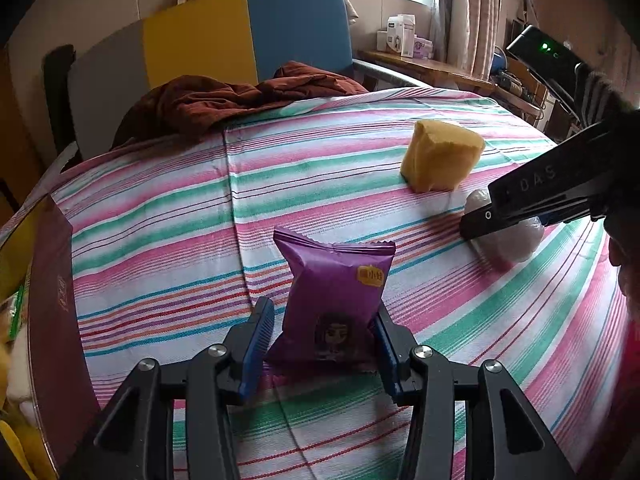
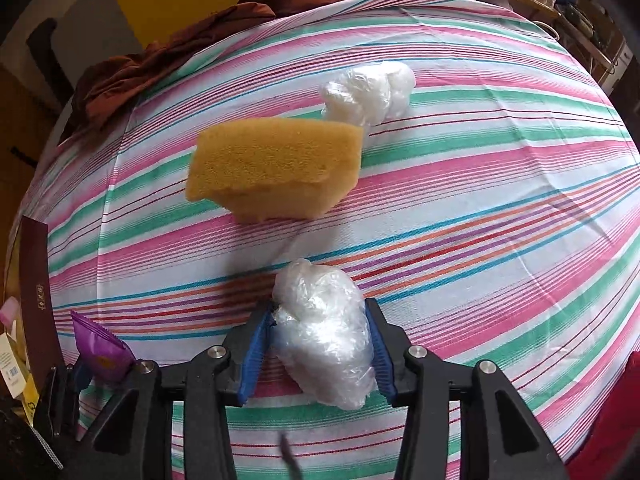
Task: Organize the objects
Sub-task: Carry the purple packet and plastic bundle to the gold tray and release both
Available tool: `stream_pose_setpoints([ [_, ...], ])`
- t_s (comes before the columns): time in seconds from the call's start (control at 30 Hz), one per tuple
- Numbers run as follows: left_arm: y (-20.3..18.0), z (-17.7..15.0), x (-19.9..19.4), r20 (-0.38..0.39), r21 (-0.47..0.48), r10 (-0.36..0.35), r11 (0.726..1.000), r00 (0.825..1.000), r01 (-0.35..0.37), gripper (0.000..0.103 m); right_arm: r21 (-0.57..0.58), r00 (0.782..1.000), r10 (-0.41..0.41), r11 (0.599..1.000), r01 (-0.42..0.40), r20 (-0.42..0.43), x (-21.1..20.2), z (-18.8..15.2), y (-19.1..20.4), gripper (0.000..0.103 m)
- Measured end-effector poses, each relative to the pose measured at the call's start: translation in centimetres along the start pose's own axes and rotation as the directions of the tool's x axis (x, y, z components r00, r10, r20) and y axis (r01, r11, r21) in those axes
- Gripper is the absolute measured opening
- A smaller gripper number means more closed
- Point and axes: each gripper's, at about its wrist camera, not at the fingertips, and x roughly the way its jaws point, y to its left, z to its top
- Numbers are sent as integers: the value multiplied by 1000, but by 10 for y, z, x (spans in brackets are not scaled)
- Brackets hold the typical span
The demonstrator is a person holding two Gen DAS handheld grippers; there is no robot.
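Note:
A purple snack packet (image 1: 336,280) stands upright on the striped cloth, with my left gripper (image 1: 320,320) shut on its lower half. The right pad presses its side and the left pad meets its bottom corner. In the right wrist view the same packet (image 2: 100,354) shows at the lower left. My right gripper (image 2: 322,320) is shut on a crumpled clear plastic wad (image 2: 324,344) that rests on the cloth, both blue pads against its sides. A yellow sponge (image 2: 276,168) lies beyond it, and a second plastic wad (image 2: 368,94) lies further back. The left wrist view shows the sponge (image 1: 440,156) and the right gripper (image 1: 476,220) over its wad (image 1: 516,240).
A dark red-brown box (image 1: 52,300) with packets inside sits at the table's left edge. A rust-brown cloth (image 1: 224,100) is heaped at the far side, before a yellow and blue chair back (image 1: 248,36). A wooden desk with small boxes (image 1: 404,36) stands by the window.

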Motion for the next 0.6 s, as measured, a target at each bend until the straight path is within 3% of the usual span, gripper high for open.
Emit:
stream_pose_setpoints([
  [0.2,1,0,1,1,-1,-2,1000,1000,2,49,-31,1000,-8,999,8,-2,3,2,7,55],
  [0.33,1,0,1,1,0,-2,1000,1000,2,48,-19,1000,-30,999,30,8,2,4,4,39],
  [0.6,0,1,1,-1,7,4,1000,1000,-4,48,-8,1000,-14,1000,14,22,-1,6,-3,37],
])
